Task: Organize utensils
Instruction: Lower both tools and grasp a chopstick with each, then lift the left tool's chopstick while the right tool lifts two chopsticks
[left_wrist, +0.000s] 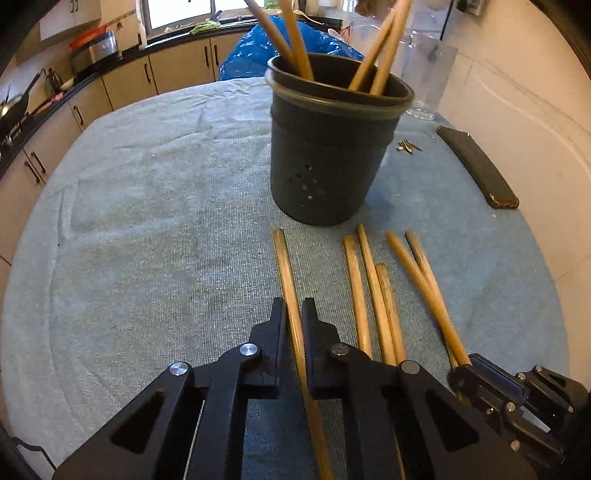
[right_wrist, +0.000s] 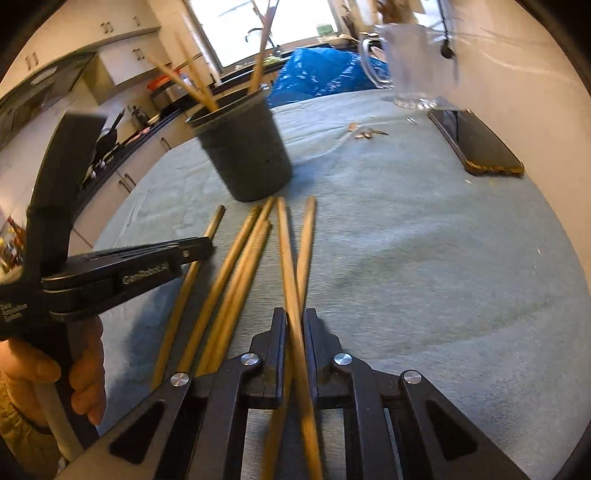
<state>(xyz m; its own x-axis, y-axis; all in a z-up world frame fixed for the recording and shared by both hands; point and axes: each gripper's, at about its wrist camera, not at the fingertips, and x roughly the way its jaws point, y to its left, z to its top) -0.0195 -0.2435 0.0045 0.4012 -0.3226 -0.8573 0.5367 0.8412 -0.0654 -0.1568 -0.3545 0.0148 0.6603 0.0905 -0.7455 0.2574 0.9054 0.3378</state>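
Wooden sticks lie loose on towel-covered surface (left_wrist: 147, 221), just in front of dark holder cup (left_wrist: 325, 155), which already has four sticks standing in it. Left gripper (left_wrist: 294, 317) fingers pinch leftmost stick (left_wrist: 286, 273), which lies apart from the rest; stick runs between fingers and back under the gripper. Right gripper (right_wrist: 294, 325) fingers pinch one stick of a crossed pair (right_wrist: 288, 258) at right end of the row; second stick of the pair passes beneath. Three more sticks (left_wrist: 369, 288) sit between the two grippers, roughly parallel. Person's hand (right_wrist: 74, 369) grips left tool handle. Behind cup: glass mug (right_wrist: 410, 62), dark flat phone-like item (right_wrist: 476, 144), small metal bits (right_wrist: 365, 133), blue plastic bag (right_wrist: 321, 74).
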